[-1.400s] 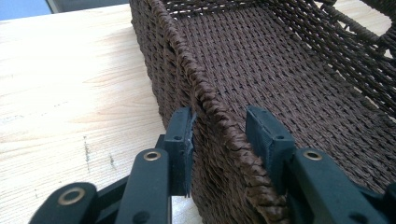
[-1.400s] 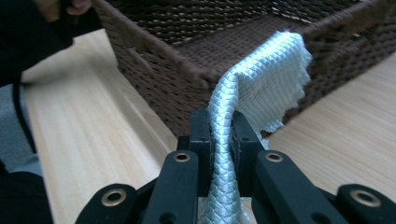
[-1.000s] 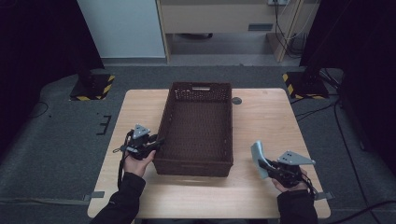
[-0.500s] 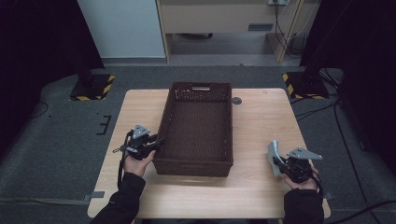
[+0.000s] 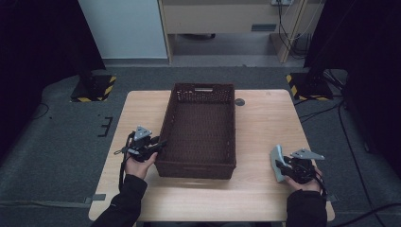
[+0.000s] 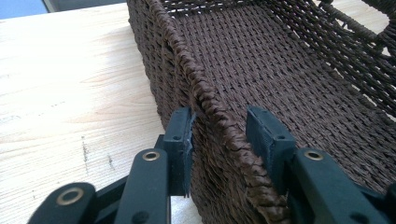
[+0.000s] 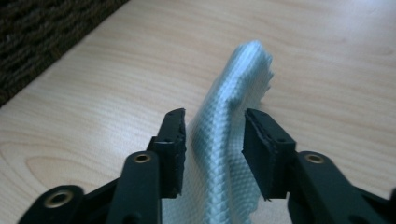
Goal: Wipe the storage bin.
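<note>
An empty dark brown woven basket (image 5: 196,169) stands lengthwise in the middle of the wooden table (image 5: 265,123). My left gripper (image 5: 162,143) is at its near left wall. In the left gripper view the left gripper (image 6: 218,135) straddles the braided rim of the basket (image 6: 280,60), one jaw outside and one inside, closed on the wall. Near the table's front right, my right gripper (image 5: 283,166) holds a pale grey-blue cloth (image 5: 275,161) on edge. In the right gripper view the right gripper (image 7: 215,140) pinches the waffle-textured cloth (image 7: 238,79) just above the wood.
A small dark round disc (image 5: 239,101) lies on the table right of the basket's far end. Yellow-and-black striped stand bases (image 5: 92,90) (image 5: 307,85) sit on the floor beyond both far corners. The basket's corner (image 7: 42,32) is off to the right gripper's upper left.
My right gripper has carried the cloth to the right, away from the basket and closer to the table's front right corner. The left gripper and basket have stayed put.
</note>
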`<state>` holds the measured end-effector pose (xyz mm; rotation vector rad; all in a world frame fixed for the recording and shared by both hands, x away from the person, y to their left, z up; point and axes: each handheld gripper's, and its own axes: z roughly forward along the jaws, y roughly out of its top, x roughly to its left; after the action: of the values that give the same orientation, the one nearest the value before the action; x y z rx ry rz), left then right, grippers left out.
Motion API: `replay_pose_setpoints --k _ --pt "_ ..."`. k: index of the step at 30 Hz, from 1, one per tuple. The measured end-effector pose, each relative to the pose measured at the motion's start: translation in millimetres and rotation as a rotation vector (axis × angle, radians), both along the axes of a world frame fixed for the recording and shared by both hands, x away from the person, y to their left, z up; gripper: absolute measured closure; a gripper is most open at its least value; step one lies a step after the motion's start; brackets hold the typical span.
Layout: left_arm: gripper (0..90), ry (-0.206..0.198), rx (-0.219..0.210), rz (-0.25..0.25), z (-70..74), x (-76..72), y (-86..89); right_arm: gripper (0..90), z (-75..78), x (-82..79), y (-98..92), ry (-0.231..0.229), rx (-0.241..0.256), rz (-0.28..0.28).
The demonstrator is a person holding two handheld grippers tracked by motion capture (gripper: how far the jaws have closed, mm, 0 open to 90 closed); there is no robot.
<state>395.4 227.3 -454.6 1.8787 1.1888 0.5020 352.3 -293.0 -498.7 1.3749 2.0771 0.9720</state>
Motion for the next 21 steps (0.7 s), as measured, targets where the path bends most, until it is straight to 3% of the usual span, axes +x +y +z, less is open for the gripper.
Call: replay_pose_setpoints --k 6,11,14,21 --pt "61.3 -0.001 0.000 -0.003 -0.1 0.1 -0.1 47.1 8.7 -1.1 2.6 -0.060 0.020 0.001" --pt "61.5 0.002 0.001 -0.011 0.1 0.6 0.2 44.3 21.9 -2.1 9.0 -0.116 0.031 0.018" --pt "61.3 0.003 -0.002 -0.011 0.0 0.7 0.4 42.2 31.3 -1.8 16.6 -0.119 0.090 0.032" --pt "61.5 0.004 -0.005 -0.011 0.1 0.8 0.3 35.9 48.0 2.6 47.0 -0.148 0.128 0.100"
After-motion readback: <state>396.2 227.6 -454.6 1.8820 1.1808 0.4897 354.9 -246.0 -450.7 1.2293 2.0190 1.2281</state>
